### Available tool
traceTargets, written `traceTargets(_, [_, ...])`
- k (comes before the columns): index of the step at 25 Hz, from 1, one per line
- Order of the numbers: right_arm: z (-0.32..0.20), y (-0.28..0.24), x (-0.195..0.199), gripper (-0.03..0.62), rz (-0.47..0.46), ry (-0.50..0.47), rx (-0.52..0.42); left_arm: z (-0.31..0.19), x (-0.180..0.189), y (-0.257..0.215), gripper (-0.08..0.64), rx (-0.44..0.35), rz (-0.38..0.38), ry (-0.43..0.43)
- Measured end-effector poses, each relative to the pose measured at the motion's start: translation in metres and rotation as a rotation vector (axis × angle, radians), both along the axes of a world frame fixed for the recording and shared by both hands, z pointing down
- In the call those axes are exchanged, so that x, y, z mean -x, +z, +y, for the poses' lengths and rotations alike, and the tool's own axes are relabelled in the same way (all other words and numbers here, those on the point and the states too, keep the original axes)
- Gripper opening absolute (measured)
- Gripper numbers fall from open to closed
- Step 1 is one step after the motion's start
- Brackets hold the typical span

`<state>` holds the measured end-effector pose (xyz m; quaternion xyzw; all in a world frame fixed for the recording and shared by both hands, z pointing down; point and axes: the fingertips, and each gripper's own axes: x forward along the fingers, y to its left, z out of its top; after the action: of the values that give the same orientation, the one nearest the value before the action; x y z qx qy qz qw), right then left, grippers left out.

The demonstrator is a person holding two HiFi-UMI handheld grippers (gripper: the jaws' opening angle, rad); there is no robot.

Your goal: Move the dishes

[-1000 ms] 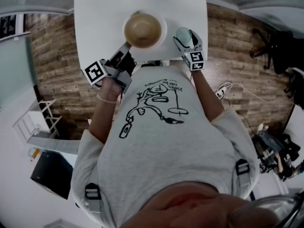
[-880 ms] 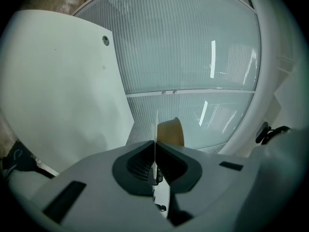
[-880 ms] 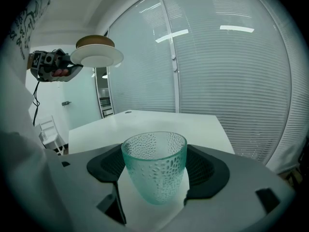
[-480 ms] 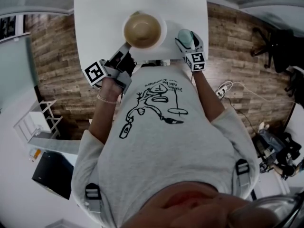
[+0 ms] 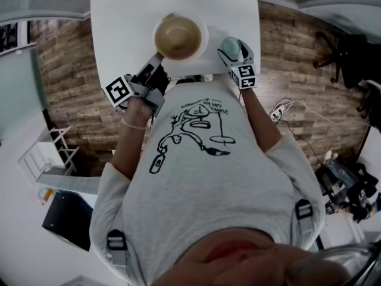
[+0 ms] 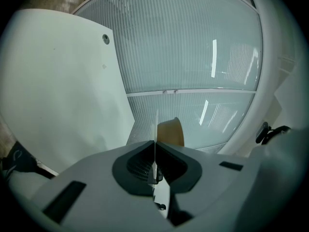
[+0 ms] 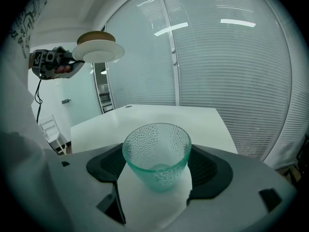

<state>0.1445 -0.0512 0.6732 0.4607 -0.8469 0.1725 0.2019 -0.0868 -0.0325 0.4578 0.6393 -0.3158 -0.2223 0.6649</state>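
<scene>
Above the white table (image 5: 131, 16), my left gripper (image 5: 156, 61) pinches a round white plate (image 5: 203, 40) bearing a brown bowl (image 5: 177, 37); my right gripper (image 7: 157, 170) clasps a dimpled green glass (image 7: 155, 149).

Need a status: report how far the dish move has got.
Nothing looks placed yet. In hand: left gripper clamps the rim of the white plate, brown bowl on it, raised above the table; right gripper grips the green glass. Left: setting all three down.
</scene>
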Motion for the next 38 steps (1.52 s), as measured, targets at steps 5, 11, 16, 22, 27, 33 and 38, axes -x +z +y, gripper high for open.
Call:
traceTargets(5, [0.0,-0.017,0.001,0.391,0.001,-0.009,-0.017,0.0,-0.001,0.0,0.009,0.0,0.005,-0.001])
traceTargets(11, [-0.002,-0.052,-0.003,0.391,-0.028,-0.015,-0.052,-0.001,-0.001,0.001,0.009,-0.005,0.005,0.013])
traceTargets(16, [-0.007,-0.11,0.001,0.39,-0.125,-0.044,-0.074,-0.001,0.0,0.005,0.009,-0.003,0.001,0.008])
traceTargets(22, [-0.026,-0.187,0.02,0.388,-0.351,-0.041,-0.036,-0.001,0.001,0.011,0.009,-0.013,-0.012,0.013])
traceTargets(27, [-0.032,-0.242,0.045,0.285,-0.46,-0.104,-0.004,0.001,0.002,0.016,0.009,-0.01,-0.013,0.012])
traceTargets(33, [-0.033,-0.282,0.076,0.244,-0.493,-0.194,0.04,0.002,0.002,0.017,0.009,-0.012,-0.013,0.019])
traceTargets(38, [-0.029,-0.289,0.097,0.206,-0.433,-0.273,0.071,0.003,-0.001,0.016,0.009,-0.025,-0.009,0.03])
